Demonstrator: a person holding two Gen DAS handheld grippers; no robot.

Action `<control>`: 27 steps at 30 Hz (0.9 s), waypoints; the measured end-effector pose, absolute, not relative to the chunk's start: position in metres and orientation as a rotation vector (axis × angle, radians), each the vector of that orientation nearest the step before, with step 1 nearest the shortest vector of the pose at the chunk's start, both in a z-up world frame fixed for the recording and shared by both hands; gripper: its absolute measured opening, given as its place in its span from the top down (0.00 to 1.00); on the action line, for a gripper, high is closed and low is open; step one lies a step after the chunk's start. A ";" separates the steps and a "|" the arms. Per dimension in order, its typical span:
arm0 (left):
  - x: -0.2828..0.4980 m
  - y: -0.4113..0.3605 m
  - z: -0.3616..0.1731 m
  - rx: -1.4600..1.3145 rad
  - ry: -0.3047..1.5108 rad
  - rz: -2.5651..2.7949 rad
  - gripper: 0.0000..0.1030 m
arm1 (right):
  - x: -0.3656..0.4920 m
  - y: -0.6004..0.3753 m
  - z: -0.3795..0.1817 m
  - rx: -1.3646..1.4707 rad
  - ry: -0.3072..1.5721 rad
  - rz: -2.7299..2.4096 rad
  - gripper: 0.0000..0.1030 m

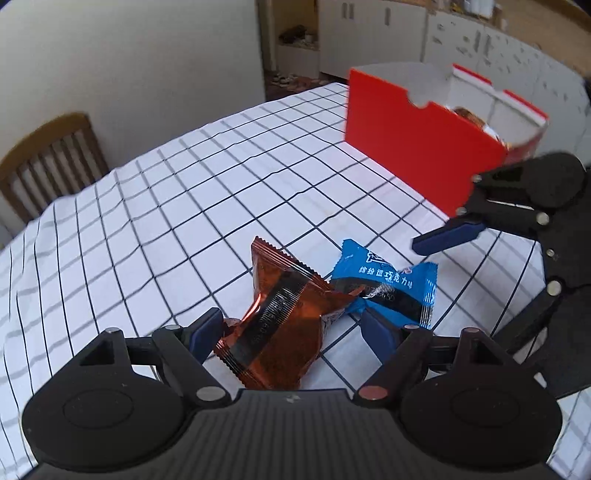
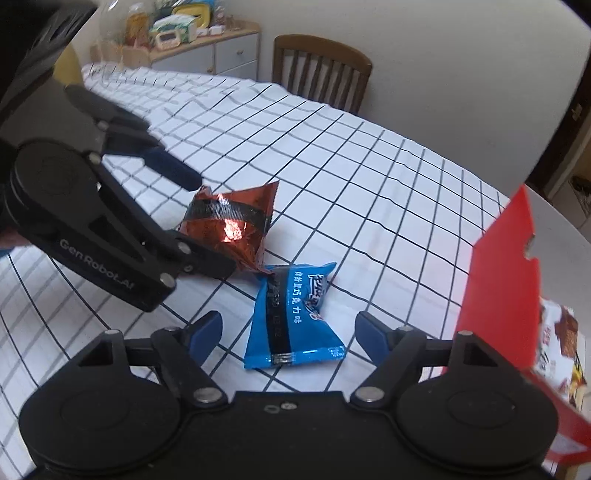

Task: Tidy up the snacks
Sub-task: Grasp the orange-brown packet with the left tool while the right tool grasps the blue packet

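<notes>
L tongs (image 1: 288,328) agape astride orange pkt (image 1: 280,325) | R tongs (image 2: 290,332) agape over blue pkt (image 2: 291,314), lower ctr | red box (image 1: 417,147) upper right, prob. destination

Wooden chair (image 1: 48,162), white cabinets (image 1: 373,33)

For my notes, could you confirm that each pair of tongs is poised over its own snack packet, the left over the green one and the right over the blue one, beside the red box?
Only the colour is wrong: the left tongs straddle an orange-brown packet, not green, as the left wrist view shows. The right tongs are over the blue packet, beside the red box.
</notes>
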State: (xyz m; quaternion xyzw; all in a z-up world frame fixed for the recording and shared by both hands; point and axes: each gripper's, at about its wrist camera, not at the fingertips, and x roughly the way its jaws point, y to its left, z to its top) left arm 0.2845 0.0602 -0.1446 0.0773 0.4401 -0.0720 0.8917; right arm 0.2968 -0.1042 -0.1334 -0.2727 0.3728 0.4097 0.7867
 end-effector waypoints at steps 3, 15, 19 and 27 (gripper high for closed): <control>0.286 0.058 -0.148 0.200 0.908 -0.162 0.21 | 0.296 -0.098 -0.141 -0.621 0.791 0.895 0.31; 0.307 0.074 -0.158 0.128 0.933 -0.151 0.32 | 0.309 -0.088 -0.159 -0.607 0.817 0.851 0.50; 0.308 0.072 -0.160 0.117 0.946 -0.167 0.37 | 0.310 -0.091 -0.159 -0.593 0.826 0.839 0.54; 0.305 0.066 -0.162 0.076 0.970 -0.128 0.55 | 0.310 -0.106 -0.155 -0.536 0.854 0.775 0.59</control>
